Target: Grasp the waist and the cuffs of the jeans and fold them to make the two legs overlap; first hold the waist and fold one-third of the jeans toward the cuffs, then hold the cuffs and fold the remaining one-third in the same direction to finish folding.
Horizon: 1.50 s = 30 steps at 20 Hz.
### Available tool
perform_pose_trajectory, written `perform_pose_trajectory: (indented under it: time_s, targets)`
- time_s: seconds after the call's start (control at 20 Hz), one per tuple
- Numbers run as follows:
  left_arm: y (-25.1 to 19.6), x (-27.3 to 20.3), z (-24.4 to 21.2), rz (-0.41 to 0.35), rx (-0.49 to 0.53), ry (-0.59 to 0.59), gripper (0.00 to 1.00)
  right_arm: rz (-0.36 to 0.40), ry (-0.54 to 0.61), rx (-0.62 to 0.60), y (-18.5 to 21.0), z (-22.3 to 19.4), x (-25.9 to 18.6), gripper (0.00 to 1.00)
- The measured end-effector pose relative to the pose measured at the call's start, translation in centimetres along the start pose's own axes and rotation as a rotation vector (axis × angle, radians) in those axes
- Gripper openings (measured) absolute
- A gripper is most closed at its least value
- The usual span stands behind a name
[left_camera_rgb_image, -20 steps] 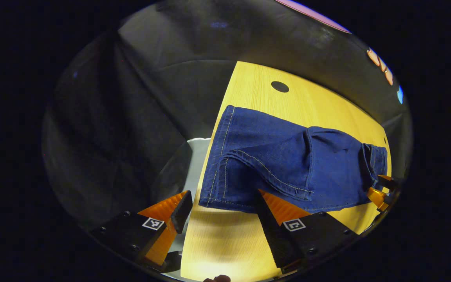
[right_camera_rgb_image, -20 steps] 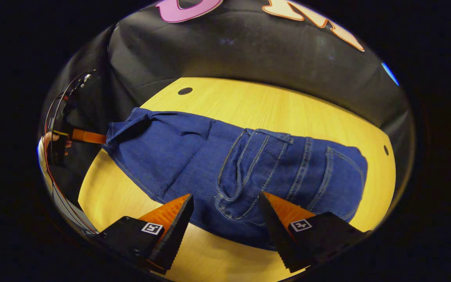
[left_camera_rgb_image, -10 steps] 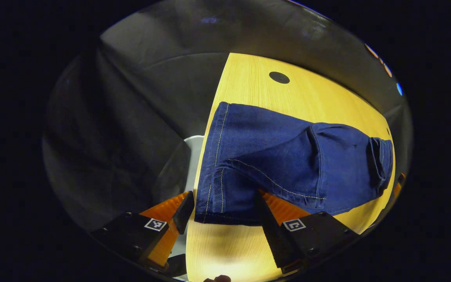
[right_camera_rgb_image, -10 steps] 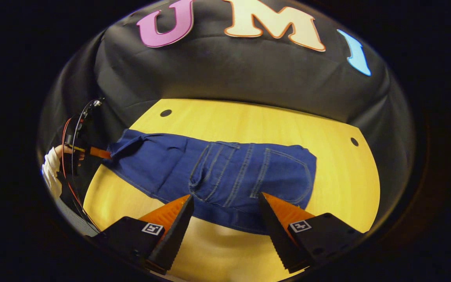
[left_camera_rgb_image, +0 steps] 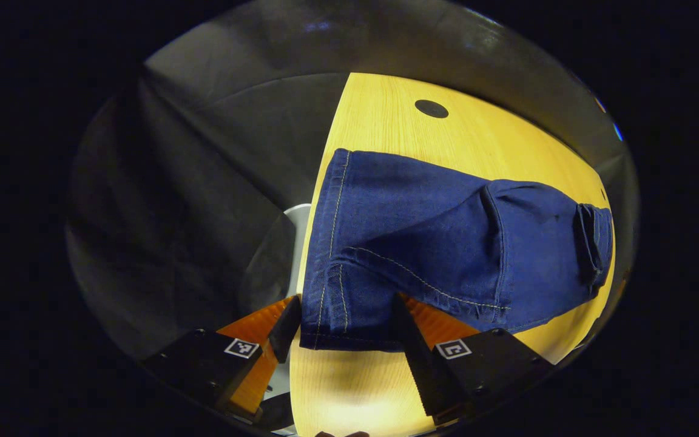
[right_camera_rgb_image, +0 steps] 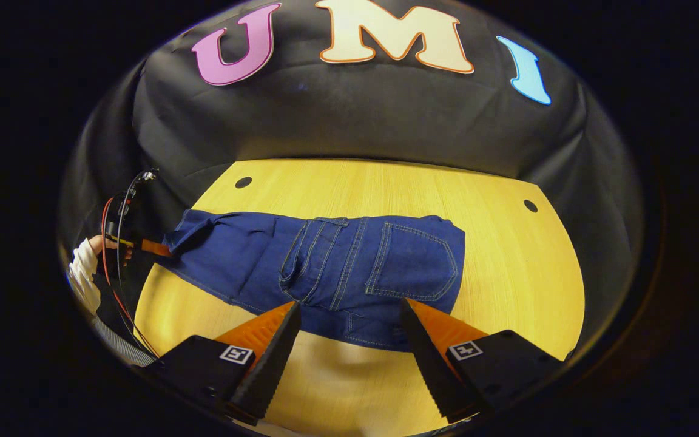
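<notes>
While the jeans (right_camera_rgb_image: 349,267) lie across the yellow worktop (right_camera_rgb_image: 507,255) with the waist part folded over the legs, the cuffs (left_camera_rgb_image: 331,303) reach the worktop's edge. At that edge the left gripper (left_camera_rgb_image: 340,318) has its fingers wide apart on both sides of the cuffs, not pressing them. Beside the folded waist, the right gripper (right_camera_rgb_image: 349,321) is also wide open and holds nothing.

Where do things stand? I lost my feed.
Left tool open, straddling the cuffs. Right tool open, off the jeans. Waist third already folded over, flat on table. Nothing in the way.
</notes>
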<state>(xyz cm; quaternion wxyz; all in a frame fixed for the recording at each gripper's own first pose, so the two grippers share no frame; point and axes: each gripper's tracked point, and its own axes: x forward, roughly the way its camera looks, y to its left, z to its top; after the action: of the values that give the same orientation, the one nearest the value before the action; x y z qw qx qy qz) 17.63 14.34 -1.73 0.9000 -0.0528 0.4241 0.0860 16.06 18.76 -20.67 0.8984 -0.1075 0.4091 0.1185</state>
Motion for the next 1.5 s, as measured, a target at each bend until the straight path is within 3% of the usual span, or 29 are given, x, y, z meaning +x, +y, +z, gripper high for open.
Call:
perform_pose_trajectory:
  time_s: [0.3, 0.55, 0.85, 1.15, 1.35, 1.5]
  targets:
    - [-1.2, 0.1, 0.0, -0.014, -0.009, 0.005, 0.77, -0.017, 0.008, 0.042, -0.9, -1.7, -1.0, 0.99]
    - [-2.7, 0.0, 0.5, -0.037, -0.012, 0.004, 0.08, -0.054, -0.007, 0.084, -2.2, -2.8, -2.7, 1.00]
    - [-2.6, -0.5, 0.2, 0.053, -0.016, 0.054, 0.00, -0.095, -0.028, 0.145, -4.2, -3.9, -4.9, 1.00]
    - [-4.4, -2.8, 2.0, 0.035, 0.006, 0.066, 0.00, -0.107, -0.027, 0.196, -7.0, -5.1, -5.8, 1.00]
    - [-8.0, -4.7, 4.6, -0.029, -0.046, 0.002, 0.01, -0.067, -0.035, 0.213, -9.3, -5.3, -5.7, 0.99]
    - [-11.7, -6.9, 5.4, -0.022, -0.044, -0.039, 0.00, -0.027, -0.037, 0.204, -12.2, -5.3, -5.9, 1.00]
